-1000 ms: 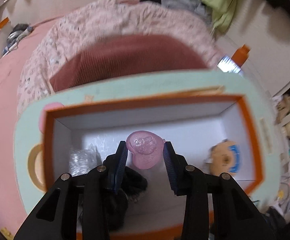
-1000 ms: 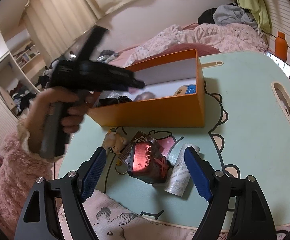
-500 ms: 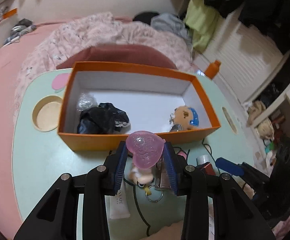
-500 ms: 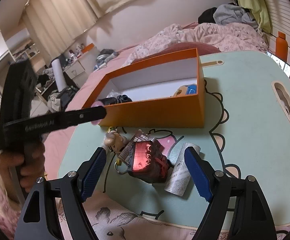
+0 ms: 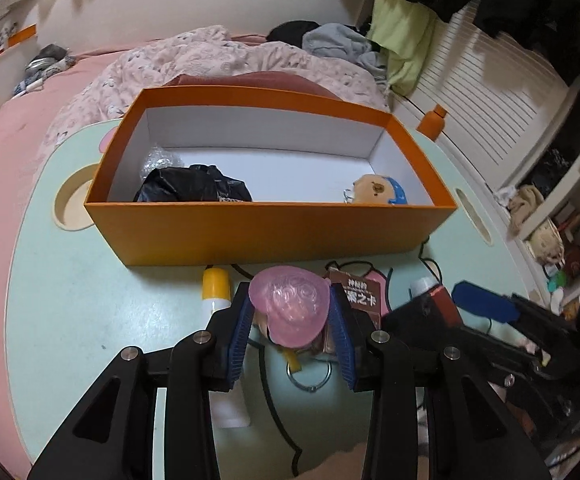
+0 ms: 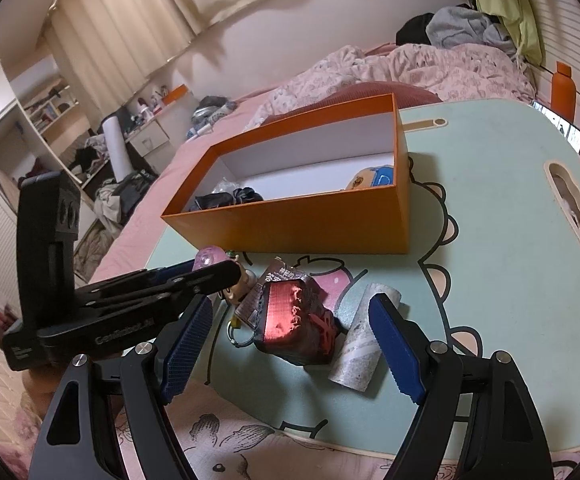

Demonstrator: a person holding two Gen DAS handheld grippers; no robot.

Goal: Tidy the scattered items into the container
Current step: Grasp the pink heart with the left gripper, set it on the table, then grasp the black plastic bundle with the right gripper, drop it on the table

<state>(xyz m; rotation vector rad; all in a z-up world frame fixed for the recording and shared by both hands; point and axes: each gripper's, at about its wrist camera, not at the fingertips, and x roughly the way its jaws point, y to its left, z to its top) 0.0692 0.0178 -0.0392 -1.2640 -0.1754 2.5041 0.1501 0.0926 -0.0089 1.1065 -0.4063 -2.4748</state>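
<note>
On the left of the pale green counter (image 5: 70, 300) lies a white tube with a yellow cap (image 5: 217, 286), just in front of the orange cardboard box (image 5: 274, 236). My left tool (image 5: 290, 320) is pinching a translucent pink heart-shaped piece (image 5: 289, 305), held low over the loose items rather than over the box – so I judge it has not yet been dropped in. Under it sits a small doll keychain with a metal ring (image 6: 239, 286). Further right, a dark red foil packet (image 6: 296, 322) and a grey paper roll (image 6: 360, 346) lie between the spread fingers of my right tool (image 6: 290, 350) – open and empty, lined up, I think, for the packet.
</note>
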